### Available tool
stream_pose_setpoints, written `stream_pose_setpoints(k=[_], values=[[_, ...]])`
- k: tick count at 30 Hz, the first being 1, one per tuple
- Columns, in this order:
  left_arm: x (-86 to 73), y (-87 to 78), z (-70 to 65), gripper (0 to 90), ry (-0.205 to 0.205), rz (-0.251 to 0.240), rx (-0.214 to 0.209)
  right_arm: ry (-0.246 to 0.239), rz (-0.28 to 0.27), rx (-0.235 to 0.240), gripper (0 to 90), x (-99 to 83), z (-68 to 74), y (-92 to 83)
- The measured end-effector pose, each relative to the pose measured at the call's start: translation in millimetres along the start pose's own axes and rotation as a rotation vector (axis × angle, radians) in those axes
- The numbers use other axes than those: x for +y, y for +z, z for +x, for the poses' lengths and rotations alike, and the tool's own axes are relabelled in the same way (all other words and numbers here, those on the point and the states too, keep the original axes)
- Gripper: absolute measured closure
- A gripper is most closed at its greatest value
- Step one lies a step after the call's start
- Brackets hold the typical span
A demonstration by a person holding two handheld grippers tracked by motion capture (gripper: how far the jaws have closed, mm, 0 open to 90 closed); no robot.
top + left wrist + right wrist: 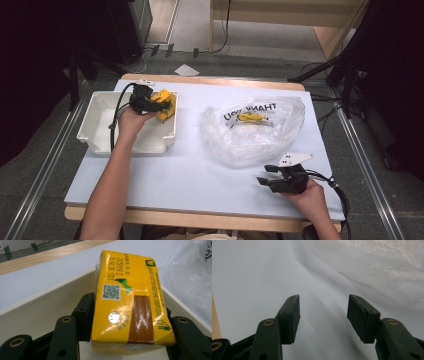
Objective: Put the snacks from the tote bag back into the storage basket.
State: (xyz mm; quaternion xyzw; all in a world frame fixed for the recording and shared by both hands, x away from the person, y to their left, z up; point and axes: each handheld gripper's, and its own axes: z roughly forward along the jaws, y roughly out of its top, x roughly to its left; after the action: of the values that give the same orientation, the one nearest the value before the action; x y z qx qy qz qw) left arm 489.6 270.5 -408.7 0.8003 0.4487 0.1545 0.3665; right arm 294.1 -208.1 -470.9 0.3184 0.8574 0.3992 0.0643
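Yellow carton [165, 104] in white tray [97, 120], another inside plastic bag [280, 132]

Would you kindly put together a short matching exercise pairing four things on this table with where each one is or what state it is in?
Things:
1. yellow carton
2. white bin
3. clear plastic bag
4. right gripper

Places or states:
A. crumpled on the middle of the table, with a yellow item inside
B. jaws apart over the bare table cover, nothing between them
C. between the jaws of the left gripper, at the bin's right wall
D. on the left side of the table

Pairs: 1-C, 2-D, 3-A, 4-B
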Motion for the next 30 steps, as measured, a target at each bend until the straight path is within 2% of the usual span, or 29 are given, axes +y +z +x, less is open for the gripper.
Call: stream_pose_setpoints(k=[3,7,16,22,30], values=[[1.9,-3.5,-0.1,45.5,-0.011,-0.003,-0.011,-0.002,0.003,-0.004,44.7,0.0,0.0,-0.2],[5.3,-13.8,-0.9,44.6,-0.026,-0.053,-0.017,-0.003,0.005,-0.004,44.6,-0.2,0.0,-0.3],[11.9,-33.0,-8.8,44.5,-0.003,-0.077,0.013,-0.006,0.008,-0.005,44.5,-0.4,0.1,0.0],[12.4,-42.8,-10.3,44.7,-0.023,-0.078,0.015,-0.009,0.01,-0.003,44.5,-0.5,0.3,-0.2],[11.4,-59.4,-12.9,44.7,-0.026,-0.072,0.016,-0.01,0.007,-0.002,44.5,0.4,-0.5,-0.5]])
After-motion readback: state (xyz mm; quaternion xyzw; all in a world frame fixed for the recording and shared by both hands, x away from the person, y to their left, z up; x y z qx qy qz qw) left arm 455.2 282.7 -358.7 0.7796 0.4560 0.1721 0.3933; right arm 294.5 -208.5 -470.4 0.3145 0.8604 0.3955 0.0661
